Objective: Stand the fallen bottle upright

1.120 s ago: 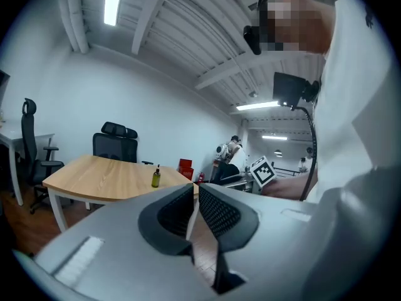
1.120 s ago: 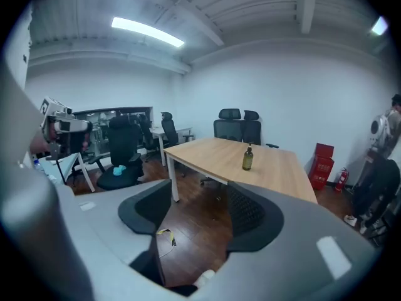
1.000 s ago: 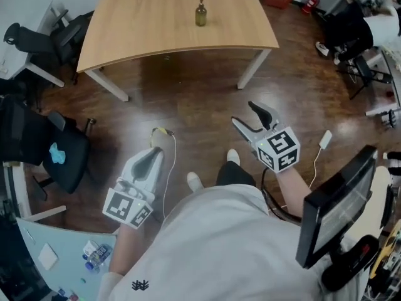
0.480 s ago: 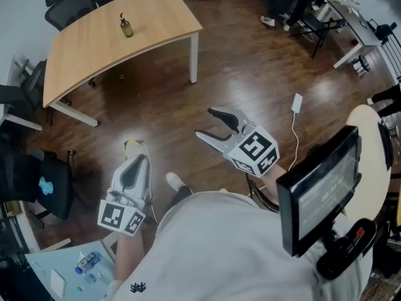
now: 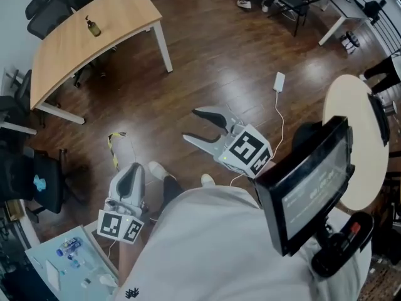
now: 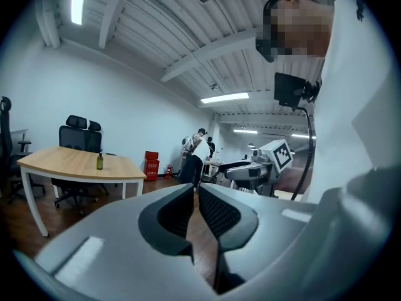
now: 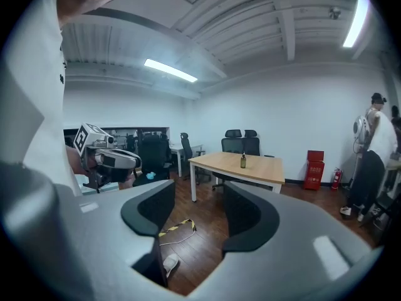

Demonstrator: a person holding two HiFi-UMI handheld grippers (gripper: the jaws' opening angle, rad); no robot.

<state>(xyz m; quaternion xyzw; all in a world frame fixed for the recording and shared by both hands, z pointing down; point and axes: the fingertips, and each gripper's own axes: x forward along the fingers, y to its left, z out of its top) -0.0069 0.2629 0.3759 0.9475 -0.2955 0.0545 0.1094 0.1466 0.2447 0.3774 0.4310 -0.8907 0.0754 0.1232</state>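
Observation:
A small olive-green bottle (image 5: 93, 27) stands upright on the wooden table (image 5: 69, 49) at the far upper left; it also shows as bottle (image 6: 99, 162) and bottle (image 7: 243, 161). Both grippers hang over the wood floor, far from the table. My right gripper (image 5: 190, 124) points left with its jaws apart and closing, nothing between them; in its own view the right gripper (image 7: 199, 190) frames only floor. My left gripper (image 5: 133, 169) sits low at the left, and the left gripper (image 6: 195, 192) shows its pads nearly together with nothing held.
Black office chairs (image 5: 47, 8) stand behind the table. A white power adapter (image 5: 279, 80) with its cable and a yellow-black strip (image 5: 113, 148) lie on the floor. A round table (image 5: 351, 111) is at right, a monitor (image 5: 304, 190) by the person's chest, a pale blue desk (image 5: 50, 265) lower left.
The head view has swung away from the table, which slid from top centre to the far upper left. Both grippers moved with the turn, and the right jaws narrowed slightly.

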